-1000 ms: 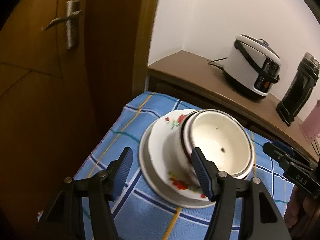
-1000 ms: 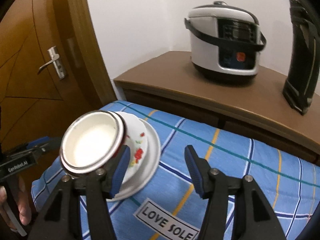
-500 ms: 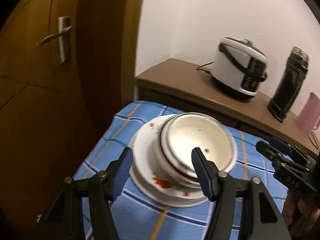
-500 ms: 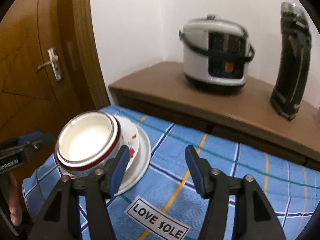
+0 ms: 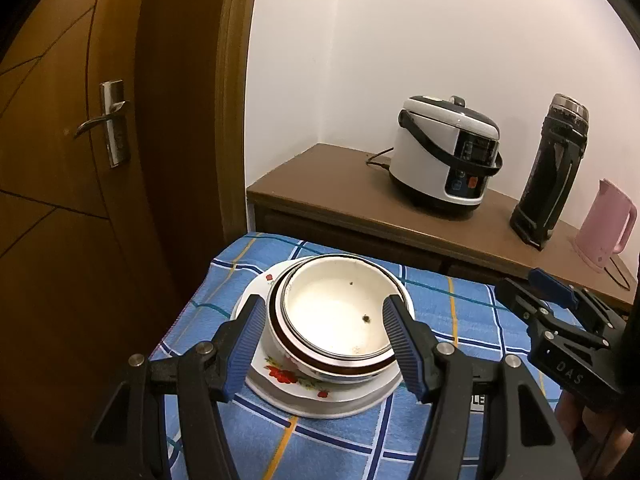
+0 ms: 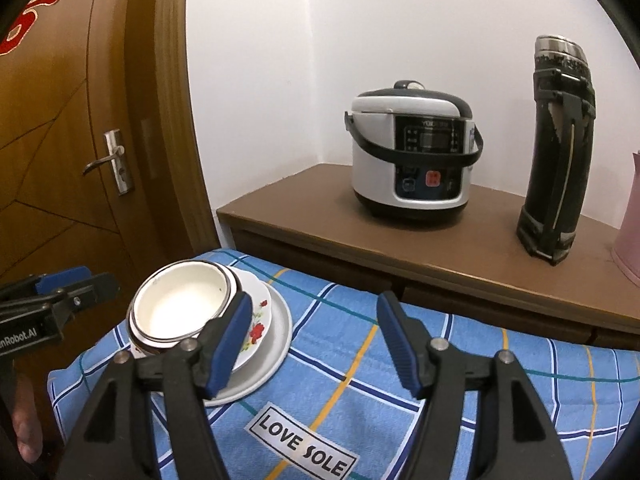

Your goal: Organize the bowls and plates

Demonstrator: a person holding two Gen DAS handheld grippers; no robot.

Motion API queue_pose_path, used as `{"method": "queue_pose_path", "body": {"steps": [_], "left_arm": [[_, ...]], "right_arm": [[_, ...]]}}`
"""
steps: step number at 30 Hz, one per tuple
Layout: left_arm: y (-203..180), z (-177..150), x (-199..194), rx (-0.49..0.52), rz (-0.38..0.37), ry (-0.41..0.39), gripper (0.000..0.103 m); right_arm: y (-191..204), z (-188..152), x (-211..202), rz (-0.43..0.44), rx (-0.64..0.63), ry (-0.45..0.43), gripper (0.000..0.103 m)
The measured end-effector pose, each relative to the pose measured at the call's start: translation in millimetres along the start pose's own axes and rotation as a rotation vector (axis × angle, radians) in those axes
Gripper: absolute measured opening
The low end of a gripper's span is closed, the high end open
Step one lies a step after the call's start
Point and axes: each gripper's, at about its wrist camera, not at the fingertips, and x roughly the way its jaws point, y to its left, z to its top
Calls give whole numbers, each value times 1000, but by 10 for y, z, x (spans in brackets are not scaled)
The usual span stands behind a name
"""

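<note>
Blue checked cloth (image 6: 460, 364) carries a stack of crockery at its left end, near the wooden door (image 5: 60, 200).
Largest in the stack is a plain white plate (image 5: 340, 408); on it a flowered plate (image 5: 288, 374); topmost a brown-banded white bowl (image 5: 340, 316); left hand-held gripper (image 5: 324, 344) gapes wide around the bowl, pads apart from it; right hand-held gripper (image 6: 316, 344) spread open over bare cloth beside the stack.

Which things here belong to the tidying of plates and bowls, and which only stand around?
For the job:
- white bowl, on top of the stack
- flowered plate under it
- plain white plate at the bottom
- left gripper, open
- right gripper, open

Standing around:
- rice cooker
- black flask
- pink kettle
- wooden door
</note>
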Motion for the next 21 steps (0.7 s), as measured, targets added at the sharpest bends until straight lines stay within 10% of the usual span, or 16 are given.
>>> {"method": "queue_pose_path", "body": {"steps": [21], "left_arm": [[-195, 34, -130, 40, -11, -20, 64]], "right_arm": [[-25, 27, -247, -12, -6, -78, 66]]}}
